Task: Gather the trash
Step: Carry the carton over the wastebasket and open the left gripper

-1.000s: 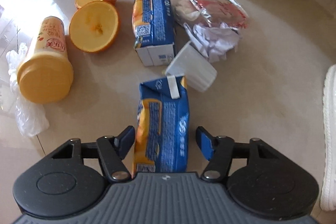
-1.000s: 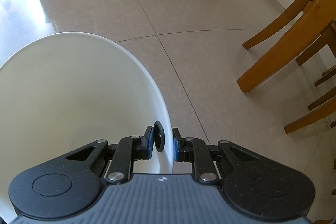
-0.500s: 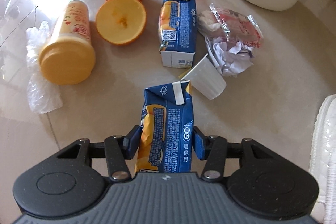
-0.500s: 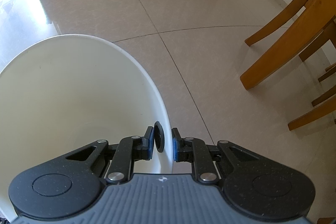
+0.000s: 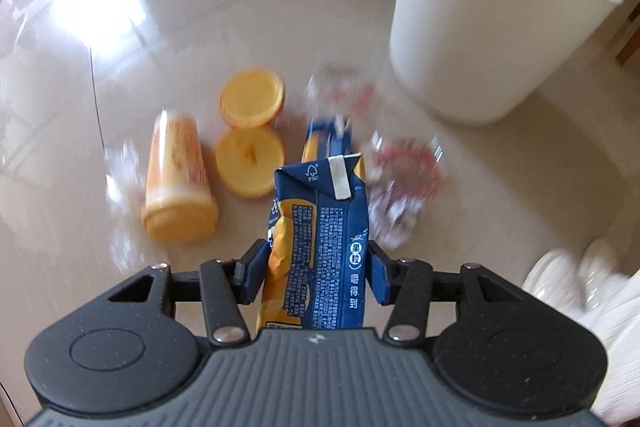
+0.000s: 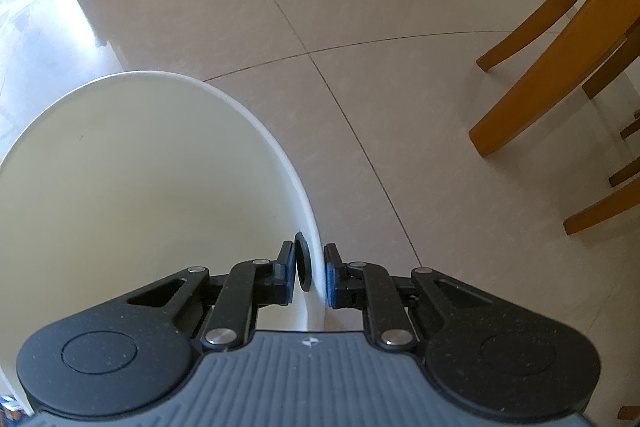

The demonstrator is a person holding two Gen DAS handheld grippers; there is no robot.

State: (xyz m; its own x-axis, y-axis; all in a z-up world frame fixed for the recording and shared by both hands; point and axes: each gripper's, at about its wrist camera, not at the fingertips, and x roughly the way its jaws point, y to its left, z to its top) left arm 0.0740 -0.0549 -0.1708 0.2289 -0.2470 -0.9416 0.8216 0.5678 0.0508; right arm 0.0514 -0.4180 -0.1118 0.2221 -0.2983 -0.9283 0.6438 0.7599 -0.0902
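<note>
Left wrist view shows the left gripper (image 5: pixel 316 277) with jaws clamped on the blue juice carton (image 5: pixel 320 247), above the floor litter; I would carry it level to the white bin (image 5: pixel 492 15), whose rim the right gripper (image 6: pixel 308 273) pinches.

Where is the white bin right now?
In the left wrist view the white bin stands upper right on the floor, beyond the wrappers. In the right wrist view the right gripper is clamped on its rim.

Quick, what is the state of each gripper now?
Left gripper: closed on the blue juice carton, lifted off the floor.
Right gripper: closed on the rim of the white bin.
</note>
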